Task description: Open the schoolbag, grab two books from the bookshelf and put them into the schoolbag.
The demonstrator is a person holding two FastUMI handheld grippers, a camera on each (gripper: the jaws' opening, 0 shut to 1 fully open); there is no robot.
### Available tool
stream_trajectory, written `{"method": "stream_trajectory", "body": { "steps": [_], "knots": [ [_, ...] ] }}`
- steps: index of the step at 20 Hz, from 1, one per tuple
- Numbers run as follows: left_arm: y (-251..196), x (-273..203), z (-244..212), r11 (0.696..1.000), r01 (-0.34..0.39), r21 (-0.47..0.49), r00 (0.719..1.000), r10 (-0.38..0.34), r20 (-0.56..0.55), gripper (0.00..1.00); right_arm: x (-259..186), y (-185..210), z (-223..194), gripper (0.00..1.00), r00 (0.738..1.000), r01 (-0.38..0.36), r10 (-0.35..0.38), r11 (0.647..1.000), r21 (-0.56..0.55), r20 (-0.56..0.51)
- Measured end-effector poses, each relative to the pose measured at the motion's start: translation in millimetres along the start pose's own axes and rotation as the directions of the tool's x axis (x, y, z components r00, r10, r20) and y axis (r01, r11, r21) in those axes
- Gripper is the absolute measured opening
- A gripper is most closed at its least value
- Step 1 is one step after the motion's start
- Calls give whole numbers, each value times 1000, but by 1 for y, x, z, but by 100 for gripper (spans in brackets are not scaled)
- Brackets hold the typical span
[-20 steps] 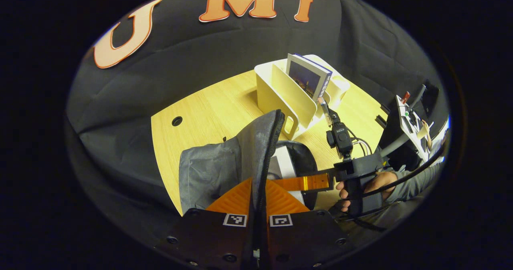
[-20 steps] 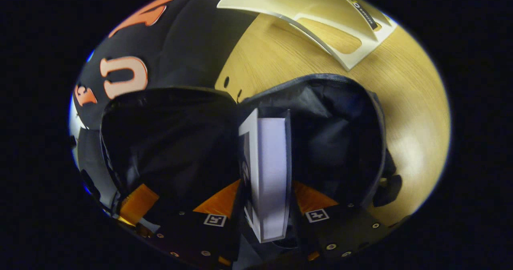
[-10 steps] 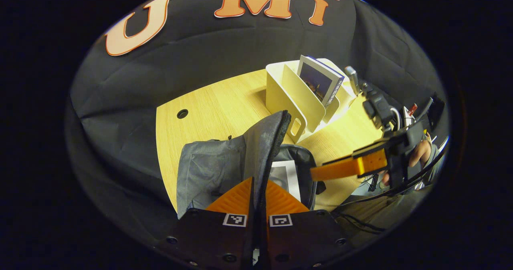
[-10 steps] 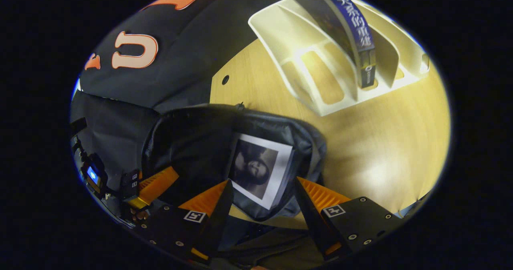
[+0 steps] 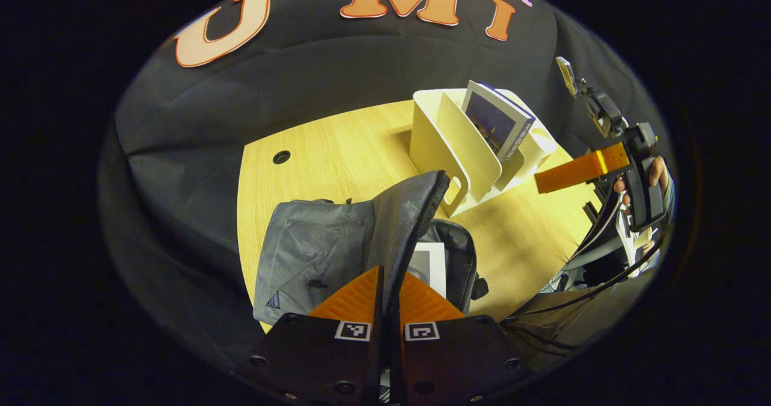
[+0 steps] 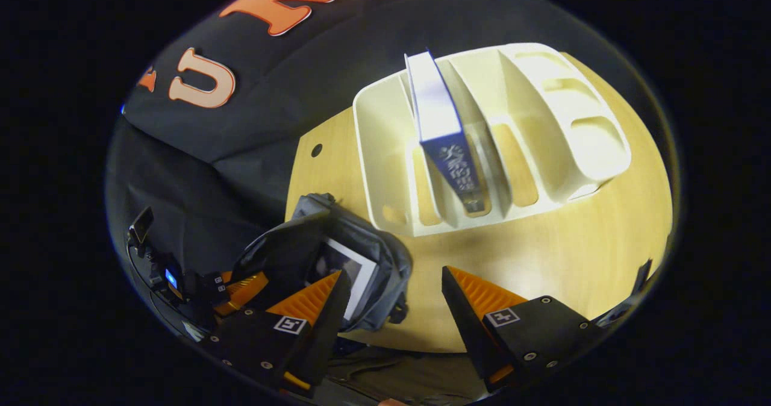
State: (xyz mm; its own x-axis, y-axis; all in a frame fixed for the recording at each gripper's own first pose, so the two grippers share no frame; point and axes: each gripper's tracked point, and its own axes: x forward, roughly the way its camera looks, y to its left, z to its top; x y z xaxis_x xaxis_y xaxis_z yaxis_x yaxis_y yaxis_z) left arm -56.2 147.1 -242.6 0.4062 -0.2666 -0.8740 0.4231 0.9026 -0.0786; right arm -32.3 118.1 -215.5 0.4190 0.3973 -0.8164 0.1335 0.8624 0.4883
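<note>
The grey schoolbag (image 5: 313, 249) lies on the wooden table with its mouth held wide. My left gripper (image 5: 388, 273) is shut on the bag's zipper edge (image 5: 415, 213), lifting the flap. A white-bordered book (image 5: 430, 264) lies inside the bag, also seen as the book in the bag (image 6: 343, 270). A blue-spined book (image 6: 443, 135) stands tilted in the cream bookshelf (image 6: 560, 123); the same blue book (image 5: 497, 120) leans in the shelf (image 5: 440, 147). My right gripper (image 6: 394, 276) is open with nothing between its fingers, above the table between the bag (image 6: 385, 261) and the shelf. The right gripper (image 5: 572, 174) shows at the right.
The wooden table (image 5: 337, 153) has a round cable hole (image 5: 280, 156) at its far left. A person's hand (image 5: 656, 171) holds the right gripper, with cables and equipment (image 5: 602, 243) beyond the table's right edge.
My right gripper let go of the white-bordered book, which now lies inside the bag, then opened, rose and drew back toward the shelf. The left gripper kept hold of the zipper edge.
</note>
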Motion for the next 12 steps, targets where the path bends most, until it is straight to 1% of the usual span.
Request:
{"method": "stream_trajectory", "body": {
  "steps": [1,2,3,5,6,8,12],
  "knots": [
    [0,0,-2,1000,-4,-15,1000,4,-1,6,-5,-4,10,92,1000,19,-19,1000,-20,-1],
    [0,1,-4,1000,-5,-28,1000,5,-2,9,-10,-5,20,92,1000,29,-29,999,-39,0],
    [0,2,-5,999,-8,-42,1000,8,-4,6,-14,-6,30,92,999,39,-39,998,-54,2],
    [2,2,-9,998,-17,-68,1000,17,-8,6,-17,-7,51,92,998,60,-60,995,-84,5],
    [3,3,-10,997,-24,-80,1000,23,-11,9,-19,-9,62,92,997,73,-72,992,-99,7],
    [7,3,-12,994,-36,-99,999,35,-17,6,-20,-9,83,92,996,90,-89,988,-123,13],
    [10,4,-14,990,-64,-124,998,61,-28,7,-17,-13,124,92,993,118,-118,983,-138,9]
  ]
}}
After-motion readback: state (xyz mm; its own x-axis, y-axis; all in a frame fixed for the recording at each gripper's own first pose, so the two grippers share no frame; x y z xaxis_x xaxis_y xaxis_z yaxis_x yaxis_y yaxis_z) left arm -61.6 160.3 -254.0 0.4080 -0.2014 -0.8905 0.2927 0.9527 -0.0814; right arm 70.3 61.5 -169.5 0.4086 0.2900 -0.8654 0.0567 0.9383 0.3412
